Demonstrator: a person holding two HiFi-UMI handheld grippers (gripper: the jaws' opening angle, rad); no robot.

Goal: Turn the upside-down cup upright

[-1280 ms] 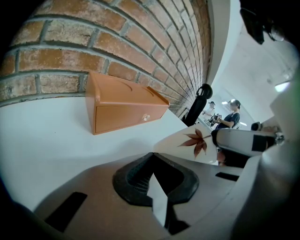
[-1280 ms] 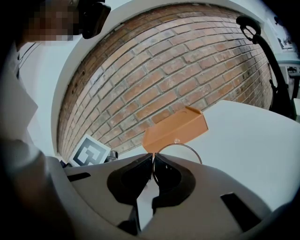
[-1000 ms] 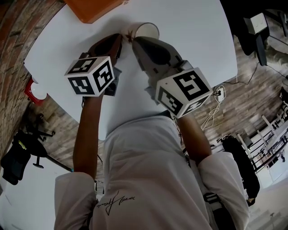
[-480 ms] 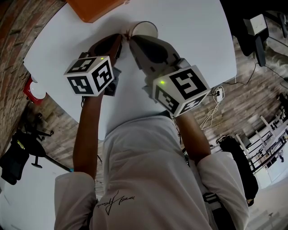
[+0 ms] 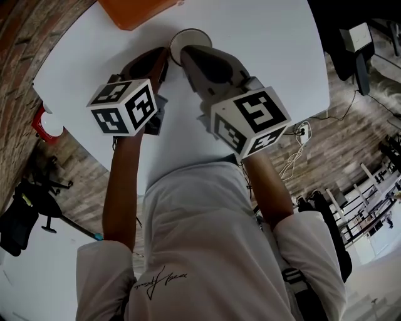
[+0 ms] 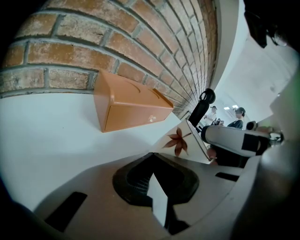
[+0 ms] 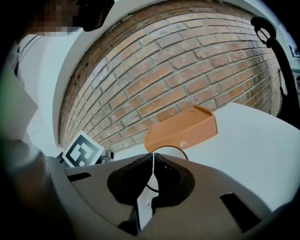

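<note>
Two grippers, held out over the white bench (image 5: 269,56), both on the near side of the orange box (image 5: 135,9).

Left gripper (image 6: 152,158): jaws drawn together at the tips, nothing of the task's between them. Parked just beside the cup, nearer than the box.

Right gripper (image 7: 153,157): jaws clenched on the thin white wall of the cup (image 5: 190,37), rim ring showing just past the tips.

Change over the last second: cup carried leftward, closer to the orange box, and rolled, open mouth now facing more squarely up toward the head view. Leaf print (image 6: 178,140) on the wall facing the left gripper.

Reading for the task: inversion largely undone. Cup apparently tilted in the grip, not seen standing on its base. Setting down and release outstanding.

Cup position: off the near right corner of the box, close by it, gap not clear.

Beyond the box: brick wall (image 7: 178,79).
</note>
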